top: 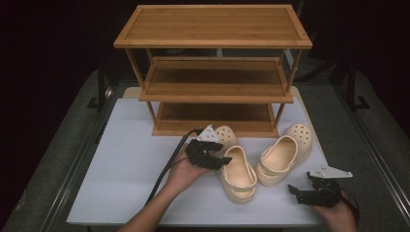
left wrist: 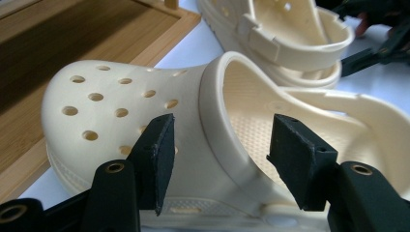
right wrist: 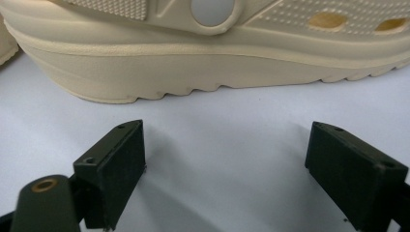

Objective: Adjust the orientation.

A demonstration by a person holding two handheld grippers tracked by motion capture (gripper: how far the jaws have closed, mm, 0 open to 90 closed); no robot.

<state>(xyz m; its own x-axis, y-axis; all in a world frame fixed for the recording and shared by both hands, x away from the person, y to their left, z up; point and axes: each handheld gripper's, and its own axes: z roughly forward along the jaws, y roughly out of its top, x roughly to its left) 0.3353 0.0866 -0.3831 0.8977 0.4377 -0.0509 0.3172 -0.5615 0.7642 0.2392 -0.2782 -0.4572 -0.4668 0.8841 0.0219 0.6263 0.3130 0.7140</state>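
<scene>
Lengthwise, left clog (top: 236,170) toe toward shelf (top: 212,72)

The left tool (top: 218,155) is held parted and clear; the right tool (top: 299,192) rests wide apart.

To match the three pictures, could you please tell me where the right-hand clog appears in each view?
High view: the right clog lies right of centre on the table, toe towards the shelf.
Left gripper view: it is at the top right, heel strap facing the camera, beyond the nearer clog.
Right gripper view: its side and sole run across the top.
Shared landmark: the white table.
</scene>
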